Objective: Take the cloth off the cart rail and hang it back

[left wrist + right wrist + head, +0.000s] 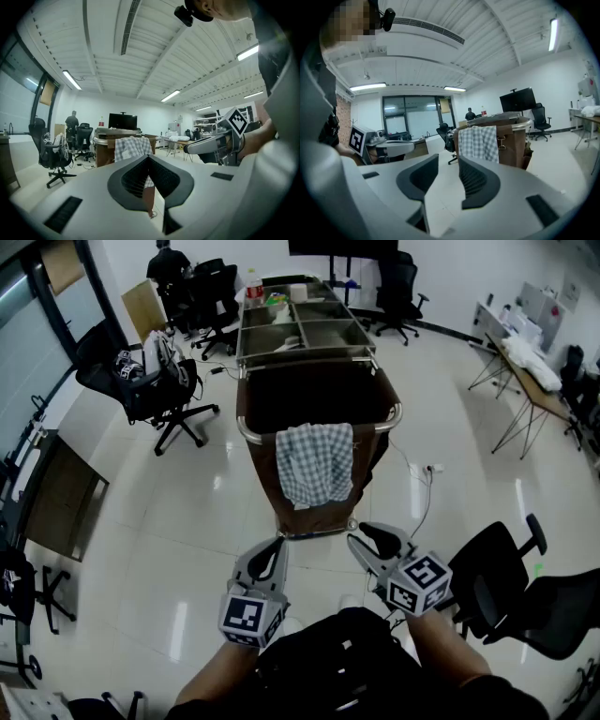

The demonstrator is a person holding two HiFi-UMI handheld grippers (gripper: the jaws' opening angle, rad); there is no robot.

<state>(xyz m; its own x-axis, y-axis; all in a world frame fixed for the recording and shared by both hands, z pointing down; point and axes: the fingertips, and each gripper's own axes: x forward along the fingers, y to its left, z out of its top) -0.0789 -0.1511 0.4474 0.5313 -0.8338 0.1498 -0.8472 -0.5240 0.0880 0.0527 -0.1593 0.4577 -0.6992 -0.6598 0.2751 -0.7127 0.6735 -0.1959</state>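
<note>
Head view: checked cloth (314,463) hangs draped over the near cart rail (246,429), both grippers held short of it, left gripper (270,554) fingers clenched empty, right gripper (367,540) fingers parted empty, presumably readied for the grasp.

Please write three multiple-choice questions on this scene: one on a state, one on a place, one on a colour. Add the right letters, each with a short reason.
1. Which gripper is open? A. left gripper only B. right gripper only C. both
2. Where is the cloth? A. over the cart rail B. in the left gripper C. in the right gripper
3. What colour is the cloth? A. plain red B. plain black C. grey-white check
Key: 1 B, its jaws stand apart, while the left's meet. 2 A, it drapes over the near rail. 3 C, the checks show in every view.
</note>
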